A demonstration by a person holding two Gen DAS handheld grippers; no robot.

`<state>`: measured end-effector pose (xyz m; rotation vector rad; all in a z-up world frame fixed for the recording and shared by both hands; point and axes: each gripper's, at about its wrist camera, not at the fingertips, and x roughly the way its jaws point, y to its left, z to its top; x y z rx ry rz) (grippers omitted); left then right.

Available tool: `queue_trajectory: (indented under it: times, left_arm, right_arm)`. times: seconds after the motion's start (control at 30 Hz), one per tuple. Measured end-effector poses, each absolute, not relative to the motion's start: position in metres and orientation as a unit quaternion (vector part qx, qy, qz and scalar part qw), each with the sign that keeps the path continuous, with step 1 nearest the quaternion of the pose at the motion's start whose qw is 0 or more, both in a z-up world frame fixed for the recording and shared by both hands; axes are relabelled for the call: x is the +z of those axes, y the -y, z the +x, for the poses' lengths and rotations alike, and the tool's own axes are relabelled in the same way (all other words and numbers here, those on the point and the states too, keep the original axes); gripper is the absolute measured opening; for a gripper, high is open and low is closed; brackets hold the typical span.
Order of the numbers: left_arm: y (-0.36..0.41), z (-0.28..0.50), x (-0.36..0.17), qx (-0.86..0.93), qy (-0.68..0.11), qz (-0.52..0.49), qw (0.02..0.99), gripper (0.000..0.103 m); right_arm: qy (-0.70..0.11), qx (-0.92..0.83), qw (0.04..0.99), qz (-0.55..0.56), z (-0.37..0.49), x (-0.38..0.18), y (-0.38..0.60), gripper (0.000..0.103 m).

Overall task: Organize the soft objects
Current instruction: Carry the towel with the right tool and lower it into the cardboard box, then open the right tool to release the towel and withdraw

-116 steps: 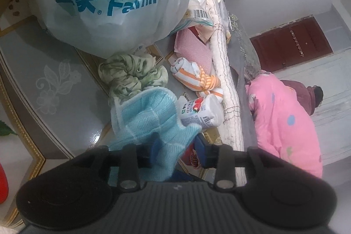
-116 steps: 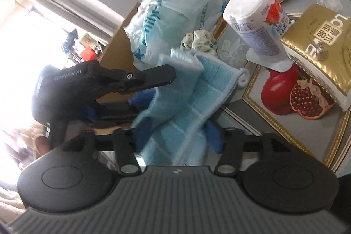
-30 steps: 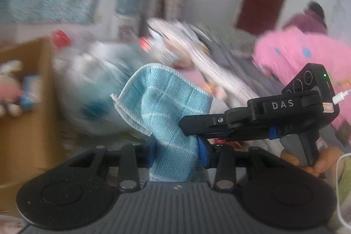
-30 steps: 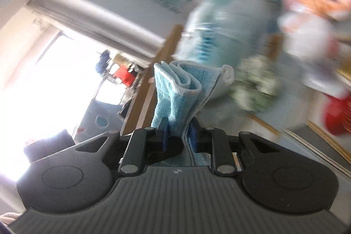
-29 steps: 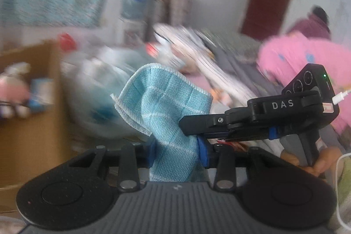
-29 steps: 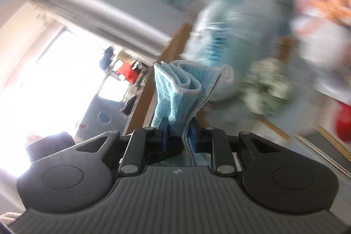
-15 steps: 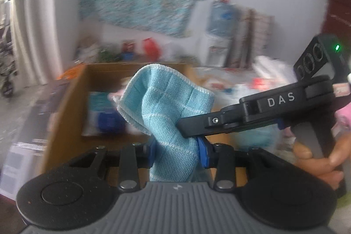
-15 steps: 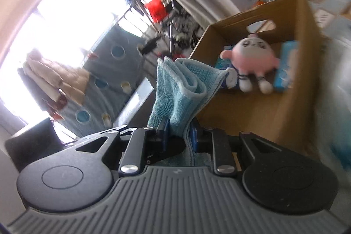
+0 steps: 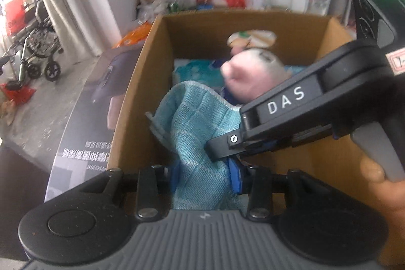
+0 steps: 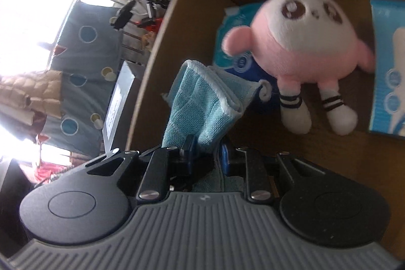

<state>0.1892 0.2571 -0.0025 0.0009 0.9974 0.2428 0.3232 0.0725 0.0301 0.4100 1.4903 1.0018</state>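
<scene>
A folded light-blue cloth (image 9: 195, 123) is held over the open cardboard box (image 9: 136, 82). My left gripper (image 9: 203, 175) is shut on its lower part, blue pads pressed into the fabric. My right gripper (image 10: 206, 152) is shut on the same blue cloth (image 10: 202, 105); in the left wrist view its black body marked DAS reaches in from the right, its tip (image 9: 222, 146) against the cloth. A pink and white plush toy (image 10: 306, 42) lies inside the box beside blue tissue packs (image 10: 387, 67). The plush toy (image 9: 253, 72) shows blurred behind the cloth.
The box (image 10: 162, 24) has tall brown walls. A dark printed carton (image 9: 86, 108) leans along its left side. A wheelchair (image 9: 33, 42) and a curtain stand at the far left. Bags and clutter line the back wall. A hand (image 9: 384, 184) holds the right gripper's handle.
Both grippers have carried the blue cloth away from the cluttered table and over the cardboard box, tilting down toward its inside. The plush toy and tissue packs now lie close below.
</scene>
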Motion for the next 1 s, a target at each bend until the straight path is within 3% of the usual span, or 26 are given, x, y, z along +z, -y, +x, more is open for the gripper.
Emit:
queue_trajectory:
  times: [0.3, 0.47, 0.53, 0.67, 0.93, 1.0]
  left_arm:
    - [-0.257, 0.193, -0.008, 0.116, -0.484, 0.021, 0.867, 0.055]
    - [-0.255, 0.187, -0.008, 0.103, -0.485, 0.014, 0.868, 0.055]
    - [-0.254, 0.186, -0.01, 0.098, -0.488, 0.009, 0.867, 0.055]
    - [-0.251, 0.18, -0.007, 0.09, -0.488, -0.004, 0.868, 0.055]
    - [-0.247, 0.167, 0.004, 0.084, -0.48, -0.018, 0.873, 0.056]
    - [-0.243, 0.16, 0.012, 0.081, -0.471, -0.025, 0.878, 0.062]
  right_arm:
    - [-0.671, 0.398, 0.6, 0.176, 0.318, -0.006, -0.1, 0.02]
    - [-0.679, 0.387, 0.599, 0.173, 0.317, -0.012, -0.102, 0.023]
    - [-0.682, 0.382, 0.6, 0.174, 0.318, -0.012, -0.101, 0.03]
    - [-0.674, 0.388, 0.606, 0.168, 0.316, -0.001, -0.097, 0.055]
    - [-0.638, 0.413, 0.625, 0.177, 0.313, 0.047, -0.083, 0.064]
    - [-0.623, 0.425, 0.63, 0.184, 0.31, 0.062, -0.071, 0.065]
